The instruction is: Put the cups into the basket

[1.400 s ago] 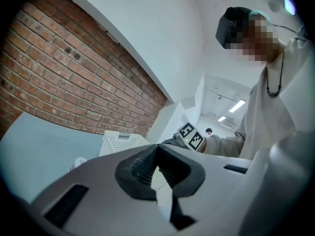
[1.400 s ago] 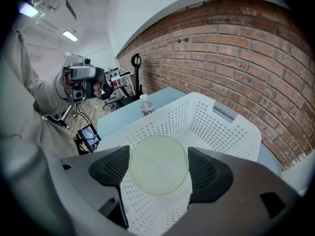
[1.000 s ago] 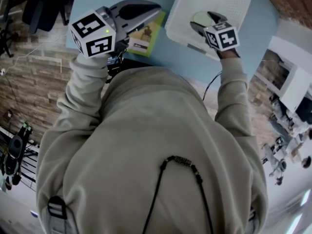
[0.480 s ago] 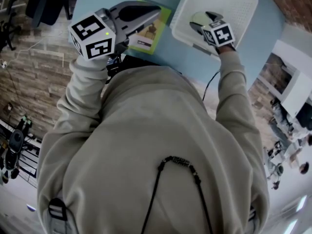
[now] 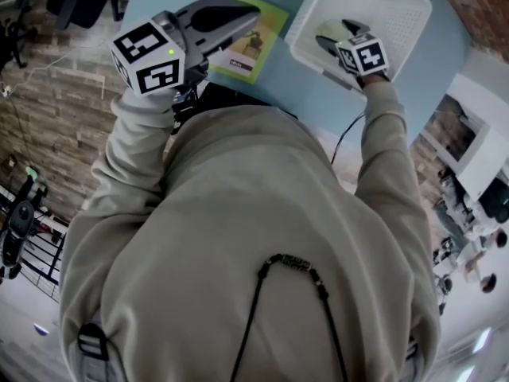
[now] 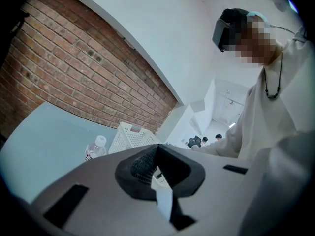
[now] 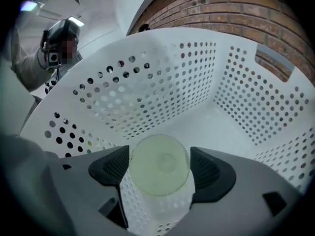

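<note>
Pale blue table (image 5: pixel 298 86) beside a brick wall (image 6: pixel 74 58), green booklet (image 5: pixel 253 44) on it; left gripper (image 5: pixel 254 20) above the booklet, jaws together on nothing; rightward, right gripper (image 7: pixel 159 172) clamped on pale cup (image 7: pixel 158 161), held inside the white basket (image 7: pixel 246 97)

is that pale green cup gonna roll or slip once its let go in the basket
Probably light: the right gripper holds the cup by a pinch at its sides alone. Its wall looks smooth, so it may slip. Being round, it could roll across the basket's flat floor if it lands on its side.
</note>
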Tool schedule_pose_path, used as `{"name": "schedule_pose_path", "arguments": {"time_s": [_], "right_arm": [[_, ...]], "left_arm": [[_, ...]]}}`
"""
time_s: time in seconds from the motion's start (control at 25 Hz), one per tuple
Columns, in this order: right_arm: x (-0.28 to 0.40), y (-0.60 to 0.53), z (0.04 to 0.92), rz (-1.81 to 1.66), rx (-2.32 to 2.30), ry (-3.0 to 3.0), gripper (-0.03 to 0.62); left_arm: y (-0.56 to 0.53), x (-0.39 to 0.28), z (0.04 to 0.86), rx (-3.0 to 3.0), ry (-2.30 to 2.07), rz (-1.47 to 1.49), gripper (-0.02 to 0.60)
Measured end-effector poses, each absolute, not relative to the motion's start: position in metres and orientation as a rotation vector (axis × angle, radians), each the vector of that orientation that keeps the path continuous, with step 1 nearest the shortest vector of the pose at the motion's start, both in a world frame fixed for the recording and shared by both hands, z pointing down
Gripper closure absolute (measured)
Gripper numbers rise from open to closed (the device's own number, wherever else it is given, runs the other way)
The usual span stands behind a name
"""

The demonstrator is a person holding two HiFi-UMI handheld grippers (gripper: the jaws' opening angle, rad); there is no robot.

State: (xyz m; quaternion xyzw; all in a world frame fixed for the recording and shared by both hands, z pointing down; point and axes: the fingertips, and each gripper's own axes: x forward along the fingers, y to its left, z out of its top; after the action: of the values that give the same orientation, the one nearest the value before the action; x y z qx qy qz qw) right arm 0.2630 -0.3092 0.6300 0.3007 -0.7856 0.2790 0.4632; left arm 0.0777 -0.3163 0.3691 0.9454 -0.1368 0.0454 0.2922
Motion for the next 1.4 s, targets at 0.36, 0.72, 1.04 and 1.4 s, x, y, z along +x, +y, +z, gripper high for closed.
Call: {"name": "schedule_pose_path", "arguments": {"time_s": [0.36,0.72,1.04,1.4], "right_arm": [[0.261,-0.305,0.633,0.678,0.723,-1.927,0.209],[0.262,-0.312,0.622,0.671,0.760,-1.951,0.207],[0.270,-0.330,0.562,0.582,0.915,-2.006,0.207],[0.264,-0.334,0.480,0.573,1.202,-2.130,0.221]], "left_arm": [[-0.310,0.076,0.368,2.520,-0.362,0.139,0.581],[-0.305,0.078,0.367,2.527,-0.349,0.135,0.583],[-0.304,0.064,0.354,2.555,-0.356,0.159,0.583],[-0.297,0.060,0.330,2.613,-0.287,0.165,0.581]]}}
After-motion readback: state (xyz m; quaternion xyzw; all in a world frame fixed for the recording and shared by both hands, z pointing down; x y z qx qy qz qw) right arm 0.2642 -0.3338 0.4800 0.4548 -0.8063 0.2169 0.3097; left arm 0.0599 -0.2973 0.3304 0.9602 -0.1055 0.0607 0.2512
